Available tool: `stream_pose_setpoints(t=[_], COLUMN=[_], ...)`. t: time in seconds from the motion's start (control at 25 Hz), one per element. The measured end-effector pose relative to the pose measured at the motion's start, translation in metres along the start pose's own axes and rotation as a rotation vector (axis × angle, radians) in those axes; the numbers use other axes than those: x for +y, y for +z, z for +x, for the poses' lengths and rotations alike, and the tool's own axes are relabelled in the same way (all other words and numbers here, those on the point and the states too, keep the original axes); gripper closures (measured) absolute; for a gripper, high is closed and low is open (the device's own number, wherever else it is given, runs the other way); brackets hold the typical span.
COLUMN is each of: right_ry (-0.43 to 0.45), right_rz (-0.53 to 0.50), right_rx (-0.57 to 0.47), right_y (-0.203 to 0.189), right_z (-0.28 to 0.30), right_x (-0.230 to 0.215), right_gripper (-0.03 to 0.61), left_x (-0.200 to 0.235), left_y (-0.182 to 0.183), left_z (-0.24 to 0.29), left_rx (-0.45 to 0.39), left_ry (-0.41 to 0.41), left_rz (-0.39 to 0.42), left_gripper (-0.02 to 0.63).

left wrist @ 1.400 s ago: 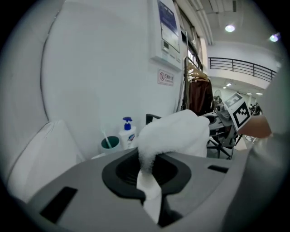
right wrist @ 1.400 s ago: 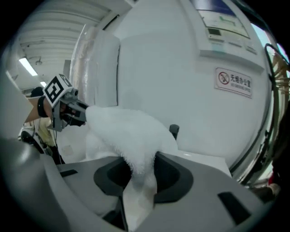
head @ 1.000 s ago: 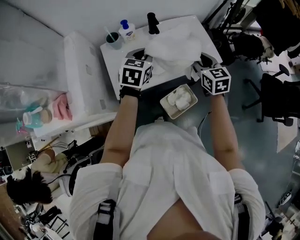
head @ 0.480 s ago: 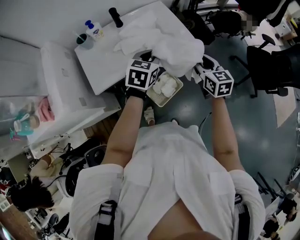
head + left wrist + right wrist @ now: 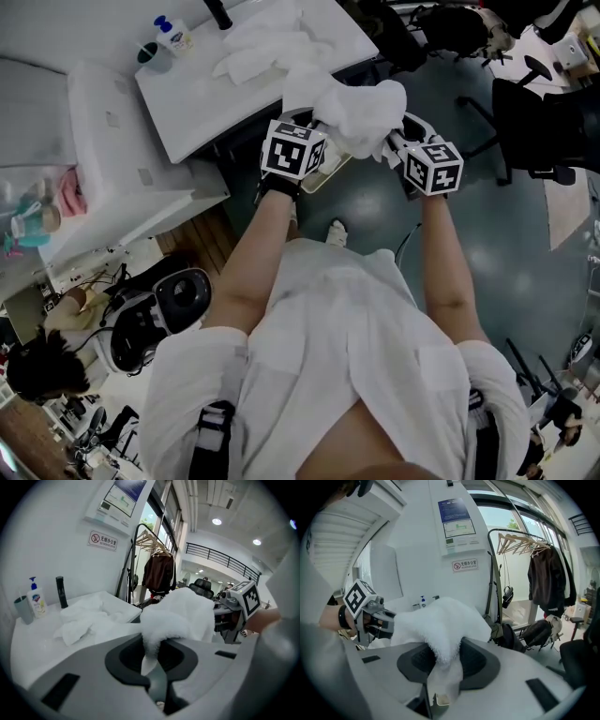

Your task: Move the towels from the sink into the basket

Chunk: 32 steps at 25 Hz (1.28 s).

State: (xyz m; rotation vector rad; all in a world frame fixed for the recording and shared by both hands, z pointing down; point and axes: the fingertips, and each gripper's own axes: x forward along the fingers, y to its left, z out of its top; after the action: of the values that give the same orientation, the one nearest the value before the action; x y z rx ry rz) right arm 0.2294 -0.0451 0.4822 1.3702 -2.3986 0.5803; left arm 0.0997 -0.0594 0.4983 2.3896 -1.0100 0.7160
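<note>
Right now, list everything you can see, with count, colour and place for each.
Sink top: one, white, upper left.
Towel pile: count unclear, white, on the sink top.
Soap bottle: one, white with blue pump, sink top's back corner.
Cup: one, dark, beside the soap bottle.
Tap: one, black, back of the sink top.
Basket: one, pale, mostly covered, beside the sink top.
Held towel: one, white, over the basket.
Office chair: one, black, right.
Left hand-held gripper: one, grey, shut on the held towel.
Right hand-held gripper: one, grey, shut on the held towel.
</note>
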Motion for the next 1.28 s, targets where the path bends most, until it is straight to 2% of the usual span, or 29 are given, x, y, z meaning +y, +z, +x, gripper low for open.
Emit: stream_pose_setpoints(t=[0.32, 0.56, 0.8, 1.12, 1.28], right_ry=[0.072, 0.097, 0.102, 0.074, 0.077], right_rz=[0.017, 0.011, 0.007, 0.01, -0.011], right_rx=[0.066, 0.097, 0.123, 0.134, 0.174], right_y=[-0.038, -0.05, -0.056, -0.053, -0.059], right_z=[0.01, 0.017, 0.031, 0.049, 0.068], right_x=[0.017, 0.019, 0.015, 0.009, 0.011], right_gripper=[0.434, 0.434, 0.434, 0.434, 0.434], left_x=[-0.005, -0.007, 0.015, 0.046, 0.063], left_y=[-0.051, -0.069, -0.088, -0.129, -0.134], left_z=[0.006, 0.015, 0.019, 0.016, 0.009], left_rx=[0.073, 0.104, 0.173, 0.262, 0.27], left_ry=[0.003, 0.002, 0.06, 0.092, 0.095], left_rz=[-0.07, -0.098, -0.07, -0.086, -0.098], left_gripper=[0.561, 0.561, 0.56, 0.462, 0.451])
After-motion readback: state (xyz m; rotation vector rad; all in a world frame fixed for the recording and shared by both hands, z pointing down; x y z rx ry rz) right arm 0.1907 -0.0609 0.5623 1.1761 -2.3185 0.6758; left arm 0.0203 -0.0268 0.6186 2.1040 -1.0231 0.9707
